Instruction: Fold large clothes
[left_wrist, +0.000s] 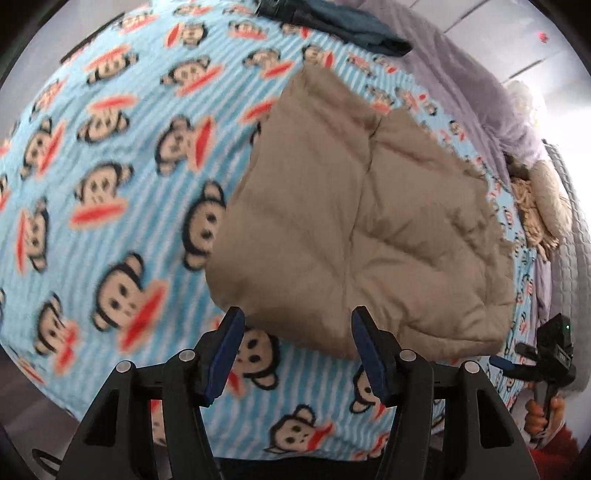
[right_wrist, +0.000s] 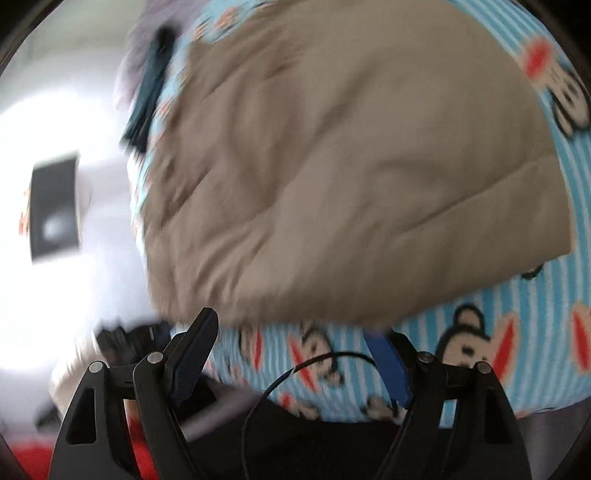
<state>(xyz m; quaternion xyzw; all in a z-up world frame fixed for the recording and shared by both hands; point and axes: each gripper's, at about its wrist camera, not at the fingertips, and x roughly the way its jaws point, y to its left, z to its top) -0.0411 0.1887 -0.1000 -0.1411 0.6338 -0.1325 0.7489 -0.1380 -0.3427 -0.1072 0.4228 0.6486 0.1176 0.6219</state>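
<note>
Left wrist view: the left gripper (left_wrist: 297, 325) hangs with its blue-padded jaws apart and nothing between them, just above the near edge of a folded tan quilted padded garment (left_wrist: 365, 229). The garment lies on a light-blue striped fleece blanket printed with cartoon monkey faces (left_wrist: 110, 177). A folded dark teal cloth (left_wrist: 347, 26) sits at the far edge, beside a lilac quilted cover (left_wrist: 461, 77) on the right. At the right edge, a hand (left_wrist: 543, 415) holds the right gripper (left_wrist: 517, 356).

In the blurred right wrist view, the right gripper (right_wrist: 295, 328) also stands wide apart and empty, near the garment's (right_wrist: 332, 166) near edge; a thin black cable (right_wrist: 280, 384) loops between its fingers.
</note>
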